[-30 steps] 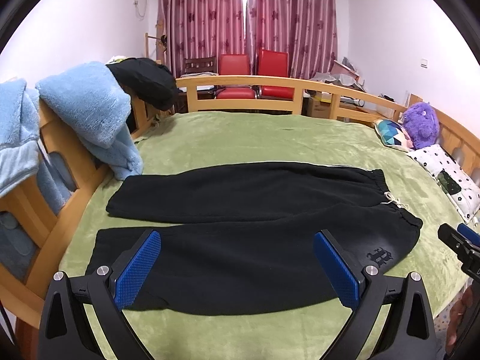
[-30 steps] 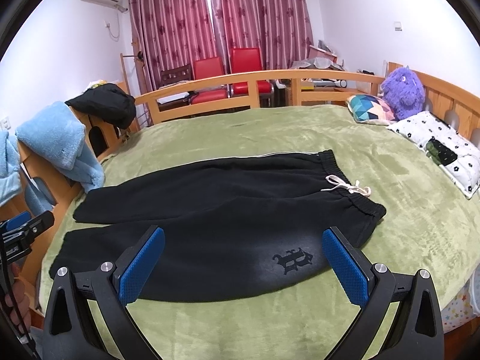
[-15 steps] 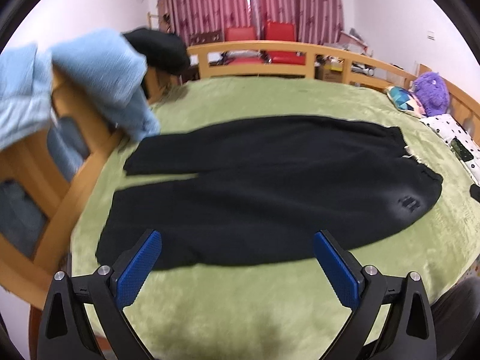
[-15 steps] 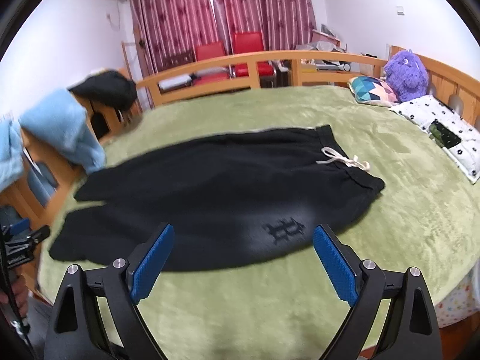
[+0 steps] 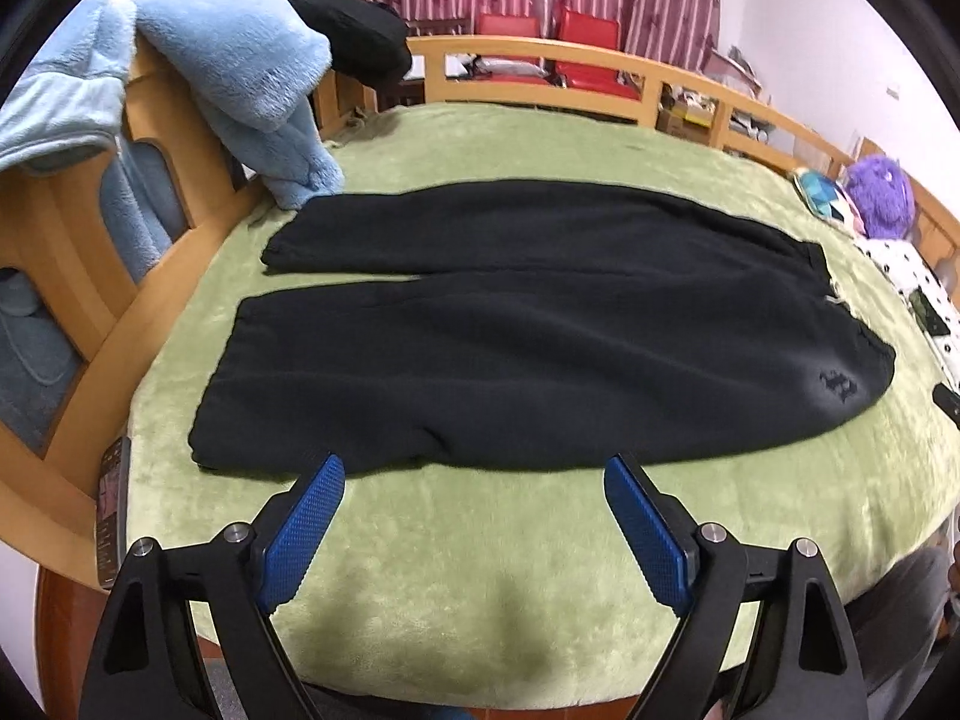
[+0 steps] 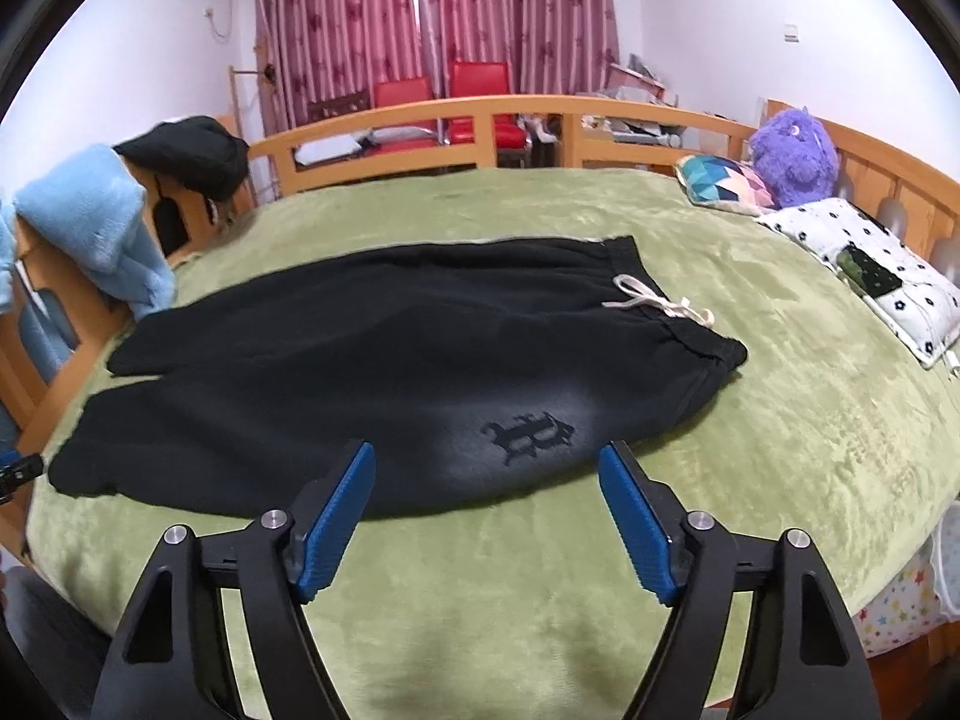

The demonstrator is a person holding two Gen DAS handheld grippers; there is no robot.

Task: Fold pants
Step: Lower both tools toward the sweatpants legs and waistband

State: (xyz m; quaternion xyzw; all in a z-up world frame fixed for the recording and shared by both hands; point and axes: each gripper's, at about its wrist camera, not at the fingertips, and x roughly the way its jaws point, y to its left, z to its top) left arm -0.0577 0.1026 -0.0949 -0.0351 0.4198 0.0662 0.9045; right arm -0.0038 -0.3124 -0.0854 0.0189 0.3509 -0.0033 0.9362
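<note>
Left wrist view: your left tongs (image 5: 474, 495) dropped closer to near hem of pants (image 5: 540, 324), spread flat on bed (image 5: 540, 570). Right tongs (image 6: 486, 483) too. Both apart, empty. Reach underway; first fold not started.

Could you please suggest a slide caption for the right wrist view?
Open right gripper faces unfolded black pants on the green blanket.
</note>
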